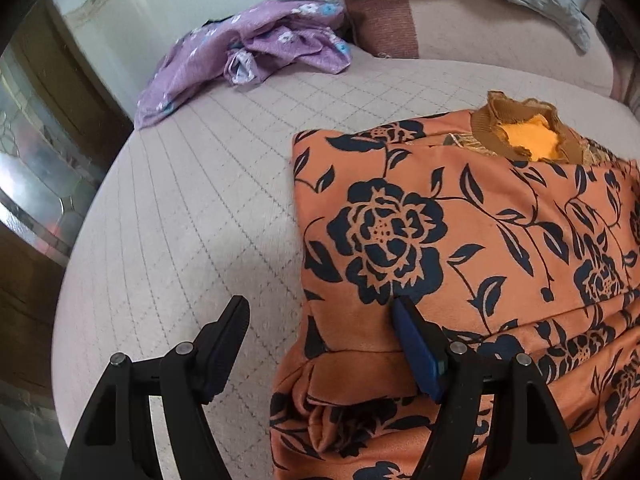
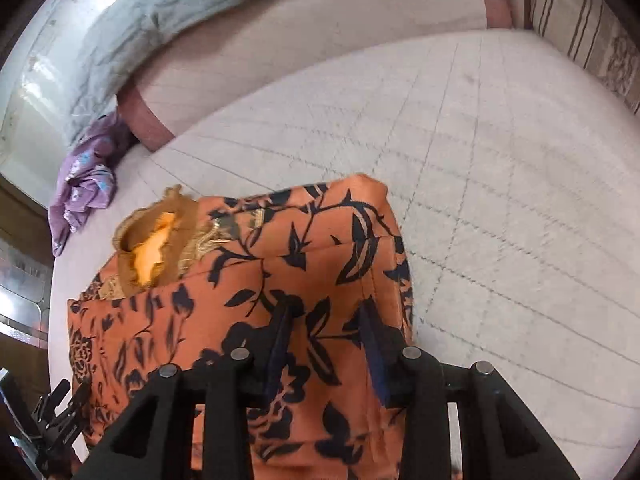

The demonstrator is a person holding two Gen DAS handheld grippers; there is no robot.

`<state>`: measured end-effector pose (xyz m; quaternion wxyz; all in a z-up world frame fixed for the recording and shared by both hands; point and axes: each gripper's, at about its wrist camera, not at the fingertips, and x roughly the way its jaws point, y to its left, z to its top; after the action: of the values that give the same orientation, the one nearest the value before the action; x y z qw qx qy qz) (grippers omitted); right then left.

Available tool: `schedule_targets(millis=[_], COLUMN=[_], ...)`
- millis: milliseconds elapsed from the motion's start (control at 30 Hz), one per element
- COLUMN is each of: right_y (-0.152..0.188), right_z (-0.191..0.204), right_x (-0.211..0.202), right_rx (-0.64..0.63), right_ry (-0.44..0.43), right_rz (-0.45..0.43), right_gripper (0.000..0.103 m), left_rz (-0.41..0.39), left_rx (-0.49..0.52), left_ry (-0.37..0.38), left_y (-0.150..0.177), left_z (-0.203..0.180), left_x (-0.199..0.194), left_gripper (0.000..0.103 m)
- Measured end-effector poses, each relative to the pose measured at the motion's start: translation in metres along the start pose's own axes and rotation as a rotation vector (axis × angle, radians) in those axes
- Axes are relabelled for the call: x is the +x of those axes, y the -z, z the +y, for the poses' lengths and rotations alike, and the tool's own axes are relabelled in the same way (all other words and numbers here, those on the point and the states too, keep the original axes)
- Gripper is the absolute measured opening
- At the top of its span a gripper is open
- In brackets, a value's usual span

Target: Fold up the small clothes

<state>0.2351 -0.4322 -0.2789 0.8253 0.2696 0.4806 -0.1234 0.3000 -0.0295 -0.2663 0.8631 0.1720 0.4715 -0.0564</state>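
Orange floral fabric, thick and plush-looking, makes up the garment (image 1: 460, 248) lying partly folded on the quilted bed cover (image 1: 180, 220), well clear of the purple garment (image 1: 256, 52) at the cover's far edge. I judge it soft, light and limp, best taken at a folded edge or corner. My left gripper (image 1: 320, 320) stands wide open straddling the garment's left edge, gripping nothing; my right gripper (image 2: 326, 312) holds its jaws partly closed over the right side, and I cannot tell whether they pinch cloth.
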Motion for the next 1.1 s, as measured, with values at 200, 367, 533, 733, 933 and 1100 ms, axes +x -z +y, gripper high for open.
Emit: schedule_targets(millis=[200, 367, 533, 733, 933, 1100], right_y=[0.013, 0.041, 0.085, 0.136, 0.168, 0.187], right_z=[0.001, -0.021, -0.052, -0.071, -0.088, -0.087], right_x=[-0.046, -0.098, -0.137, -0.153, -0.154, -0.141], right_rx=[-0.05, -0.068, -0.025, -0.018, 0.028, 0.038], right_ry=[-0.047, -0.096, -0.154, -0.193, -0.24, -0.263], right_rz=[-0.058, -0.095, -0.086, -0.062, -0.051, -0.002], right_gripper=[0.038, 0.041, 0.041, 0.041, 0.041, 0.043], left_rz=[-0.057, -0.1, -0.127, -0.123, -0.156, -0.101], left_rx=[-0.008, -0.031, -0.02, -0.047, -0.083, -0.121], left_ry=[0.006, 0.01, 0.032, 0.091, 0.096, 0.127], left_y=[0.001, 0.011, 0.032, 0.083, 0.138, 0.177], left_z=[0.002, 0.01, 0.011, 0.011, 0.009, 0.004], left_x=[-0.015, -0.029, -0.046, -0.067, -0.095, -0.103], left_gripper=[0.074, 0.074, 0.075, 0.075, 0.075, 0.075])
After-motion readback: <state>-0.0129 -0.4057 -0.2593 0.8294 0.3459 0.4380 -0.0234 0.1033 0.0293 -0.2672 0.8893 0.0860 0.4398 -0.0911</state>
